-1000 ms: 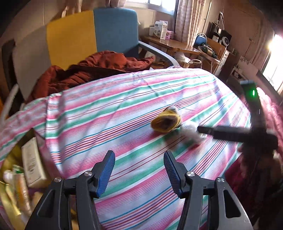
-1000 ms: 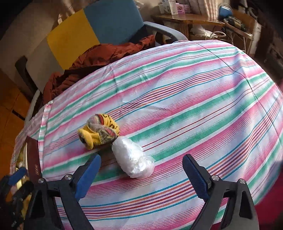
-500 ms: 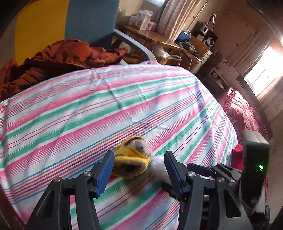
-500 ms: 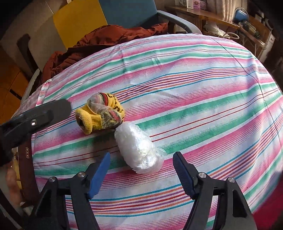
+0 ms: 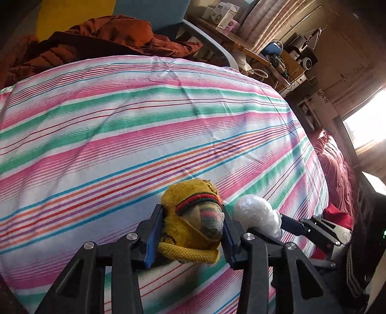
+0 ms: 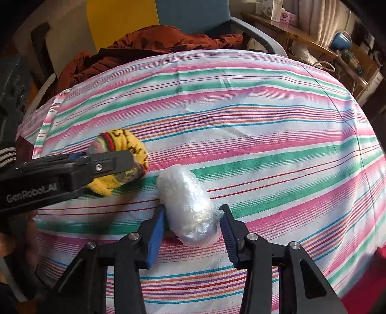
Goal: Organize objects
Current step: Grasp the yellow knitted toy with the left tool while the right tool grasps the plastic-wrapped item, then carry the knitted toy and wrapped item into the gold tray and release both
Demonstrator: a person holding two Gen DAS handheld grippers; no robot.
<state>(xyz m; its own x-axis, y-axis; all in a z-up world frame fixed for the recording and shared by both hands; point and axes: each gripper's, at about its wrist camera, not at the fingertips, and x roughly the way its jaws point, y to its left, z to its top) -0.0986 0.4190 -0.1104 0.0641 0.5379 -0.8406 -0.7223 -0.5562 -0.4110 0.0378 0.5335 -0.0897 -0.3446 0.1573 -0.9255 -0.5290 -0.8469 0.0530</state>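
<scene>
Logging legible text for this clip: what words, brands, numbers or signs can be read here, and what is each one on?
"GenRobot.AI": on the side of the left gripper, seen from the right wrist view.
Dark letters on the yellow knit bundle: too distorted to read.
Printing on the white boxes on the far desk: too small to read.

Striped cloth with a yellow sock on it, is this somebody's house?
Probably yes, a lived-in room at home. The striped sheet has a rust-coloured jacket heaped on a chair behind it, and a cluttered wooden desk stands by curtains.
</scene>
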